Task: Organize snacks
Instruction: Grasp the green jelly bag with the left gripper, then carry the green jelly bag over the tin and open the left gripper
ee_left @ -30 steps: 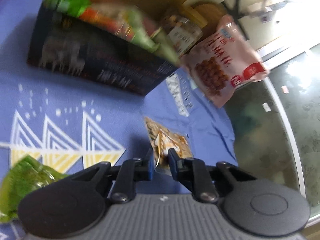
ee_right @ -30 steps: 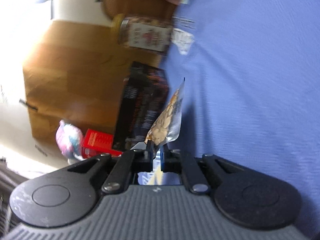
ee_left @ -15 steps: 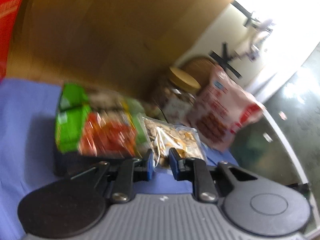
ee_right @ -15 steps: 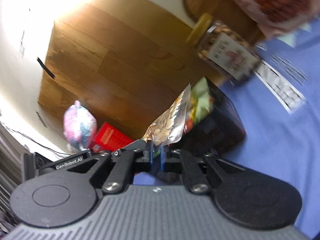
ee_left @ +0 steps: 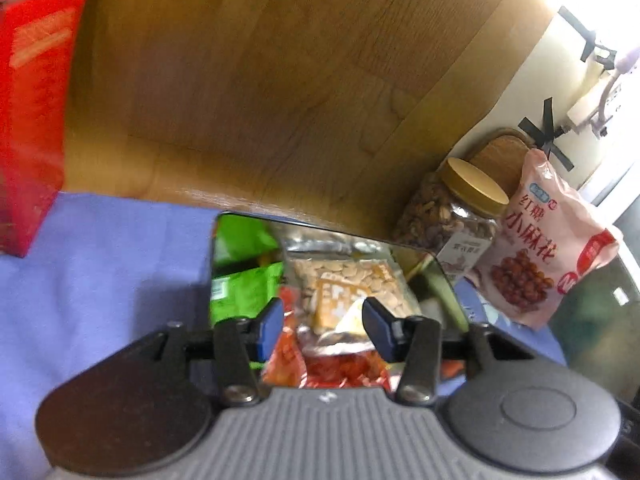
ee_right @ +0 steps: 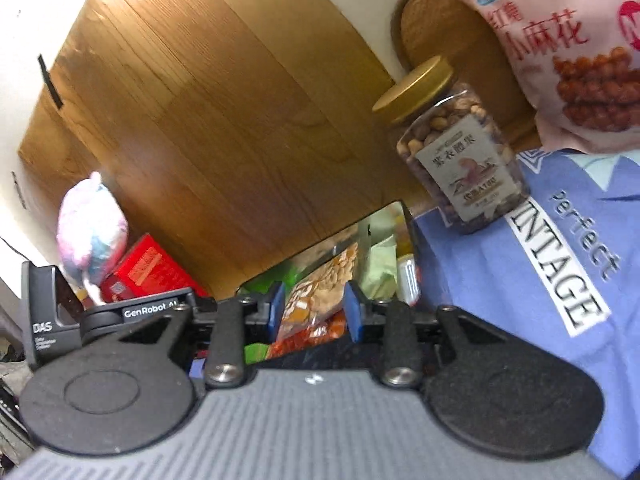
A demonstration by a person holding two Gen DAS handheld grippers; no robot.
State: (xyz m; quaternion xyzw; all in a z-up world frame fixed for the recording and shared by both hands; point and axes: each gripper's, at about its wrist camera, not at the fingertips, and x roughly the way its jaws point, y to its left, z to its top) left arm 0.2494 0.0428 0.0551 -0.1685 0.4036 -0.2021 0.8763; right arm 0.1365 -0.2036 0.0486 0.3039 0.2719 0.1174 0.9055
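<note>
Blue cloth [ee_left: 100, 264] covered the table; my left gripper [ee_left: 323, 322] and right gripper [ee_right: 313, 310] were opening, letting the nut packet [ee_left: 348, 284] settle into the box [ee_left: 450, 280]. Jar [ee_right: 464, 160] and pink bag [ee_left: 556, 240] remained outside.

Cloth [ee_left: 100, 264] periwinkle blue – white block lettering at right of the right wrist view. Carton [ee_left: 32, 112] upper left red. Jar lid [ee_left: 476, 184] gold. Bag [ee_left: 548, 240] pink, red print. Green packets [ee_left: 244, 280] in black box [ee_left: 440, 264].

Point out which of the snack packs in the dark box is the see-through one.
The clear packet of pale beans, lying on top in the dark box. The green packs and red pack around it are opaque and coloured.
</note>
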